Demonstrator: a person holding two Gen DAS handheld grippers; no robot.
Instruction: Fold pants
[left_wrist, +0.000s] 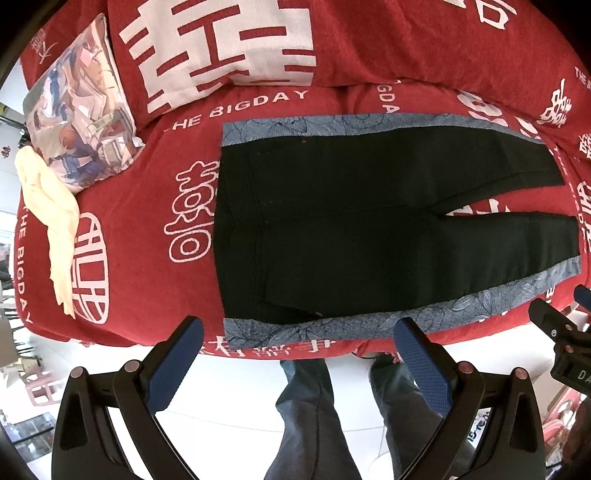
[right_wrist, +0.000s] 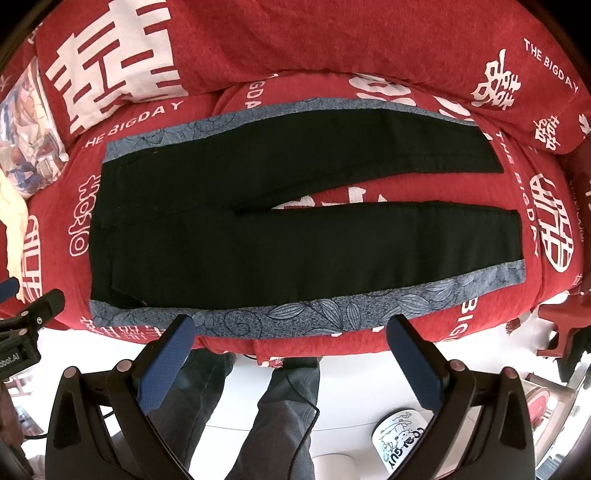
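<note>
Black pants (left_wrist: 351, 229) with blue-grey floral side stripes lie flat on a red sofa seat (left_wrist: 140, 206), waistband to the left and the two legs spread to the right. They also show in the right wrist view (right_wrist: 258, 236). My left gripper (left_wrist: 299, 332) is open and empty, held above the near stripe by the waist end. My right gripper (right_wrist: 291, 330) is open and empty, above the near stripe (right_wrist: 332, 314) at mid-leg. The right gripper's body shows at the edge of the left wrist view (left_wrist: 565, 343).
A red back cushion (left_wrist: 221, 51) with white characters runs behind the pants. A printed pillow (left_wrist: 81, 118) and a pale yellow cloth (left_wrist: 51, 221) lie at the sofa's left end. The person's legs (left_wrist: 317, 417) stand on white floor in front. A white printed cup (right_wrist: 399, 439) sits on the floor.
</note>
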